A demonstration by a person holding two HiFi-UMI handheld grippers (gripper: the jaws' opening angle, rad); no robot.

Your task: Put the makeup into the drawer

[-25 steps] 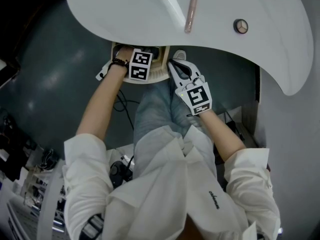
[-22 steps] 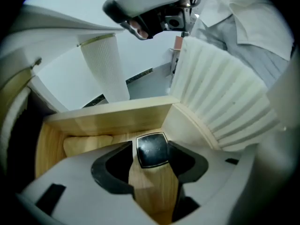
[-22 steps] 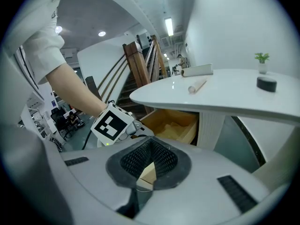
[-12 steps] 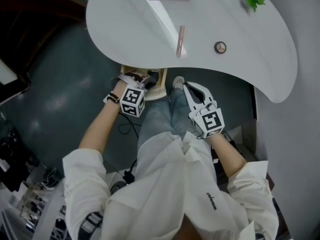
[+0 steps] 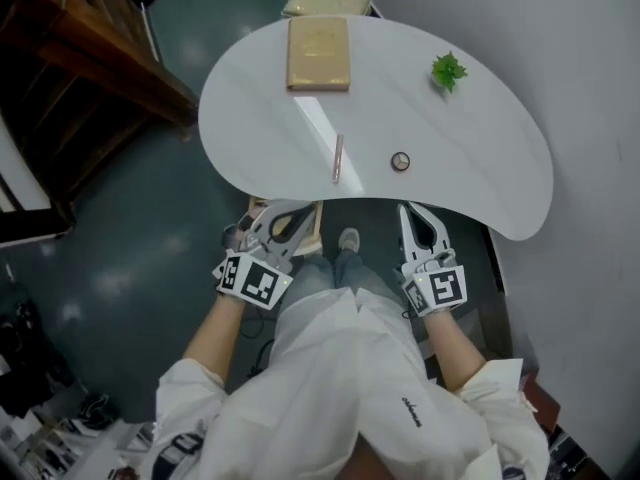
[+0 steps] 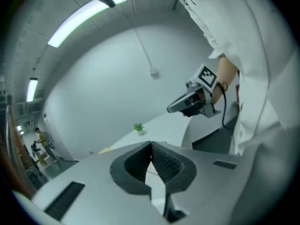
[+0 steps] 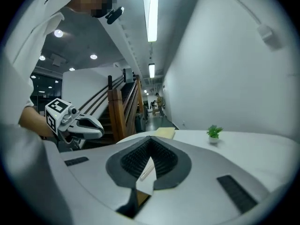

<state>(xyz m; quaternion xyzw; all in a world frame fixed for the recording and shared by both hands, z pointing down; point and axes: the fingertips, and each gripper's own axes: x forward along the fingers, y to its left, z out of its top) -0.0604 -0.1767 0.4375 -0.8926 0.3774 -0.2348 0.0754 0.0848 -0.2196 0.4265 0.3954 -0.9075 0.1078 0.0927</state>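
Lying on the white surface (image 5: 480, 158), the thin pink makeup tube (image 5: 338, 158) points lengthwise toward the near edge, with a small round compact (image 5: 400, 162) just to its right. Neither one touches a gripper.

The left gripper (image 5: 285, 213) hangs off the near edge, over the wooden drawer (image 5: 312, 230) that sticks out from under the surface. In the left gripper view its ribbed fingers (image 6: 164, 165) are clenched, tips meeting, with nothing between them. From the head view the tube lies ahead of them and a little to their right, well apart.

The right gripper (image 5: 408, 210) is held beside the left one, also off the near edge, with its tip just short of the rim below the compact. In the right gripper view its fingers (image 7: 136, 158) are pressed together at the tip and grasp nothing. The pale tube shows through the small gap lower down, but it is resting on the surface beyond them, not caught in them.

Farther back on the surface sit a tan book (image 5: 319, 53) and a little green plant (image 5: 448, 70). A shoe (image 5: 348, 240) shows on the dark floor (image 5: 150, 258) between the two grippers, and wooden stairs (image 5: 90, 58) stand off to the left.
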